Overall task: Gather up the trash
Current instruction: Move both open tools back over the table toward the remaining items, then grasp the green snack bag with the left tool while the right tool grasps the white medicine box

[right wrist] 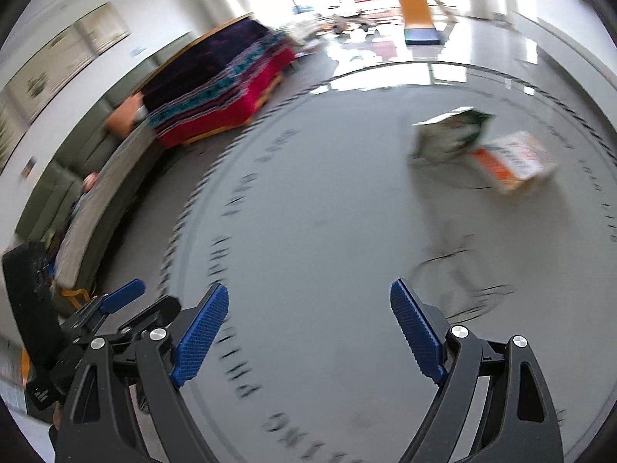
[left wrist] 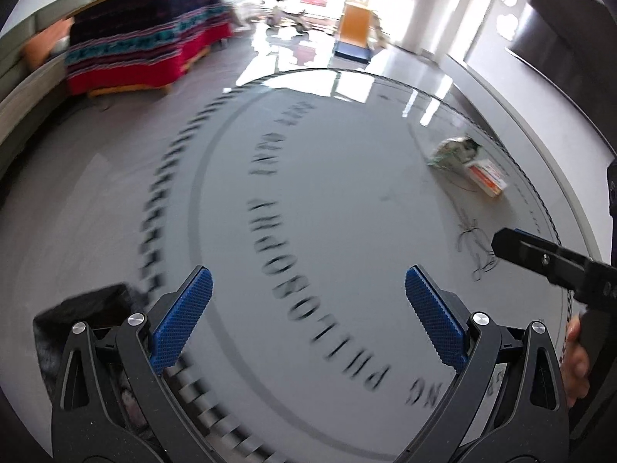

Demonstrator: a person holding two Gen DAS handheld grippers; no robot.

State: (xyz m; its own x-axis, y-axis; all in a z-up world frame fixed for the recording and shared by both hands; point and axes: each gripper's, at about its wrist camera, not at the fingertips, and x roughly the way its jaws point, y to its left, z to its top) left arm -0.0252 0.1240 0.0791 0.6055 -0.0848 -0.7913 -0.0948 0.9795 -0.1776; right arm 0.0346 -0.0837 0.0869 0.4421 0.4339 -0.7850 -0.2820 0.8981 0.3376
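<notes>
Two pieces of trash lie on the grey floor inside a round printed emblem point(left wrist: 308, 212). One is a crumpled green and white bag point(left wrist: 453, 150) point(right wrist: 451, 137). The other is a white and orange carton point(left wrist: 486, 175) point(right wrist: 515, 162) touching it. Thin dark scribbles or strings point(left wrist: 476, 243) point(right wrist: 466, 281) lie nearer than the trash. My left gripper point(left wrist: 308, 308) is open and empty, far from the trash, which is ahead to its right. My right gripper point(right wrist: 308, 324) is open and empty; the trash is ahead to its right. The right gripper's finger also shows in the left view point(left wrist: 540, 254).
A table draped in a red, teal and dark cloth point(left wrist: 146, 42) point(right wrist: 223, 85) stands at the back left. A curved green bench point(right wrist: 96, 200) runs along the left wall. An orange and blue slide point(left wrist: 356, 31) point(right wrist: 418, 15) stands far back. A black bag point(left wrist: 92, 320) sits by the left gripper.
</notes>
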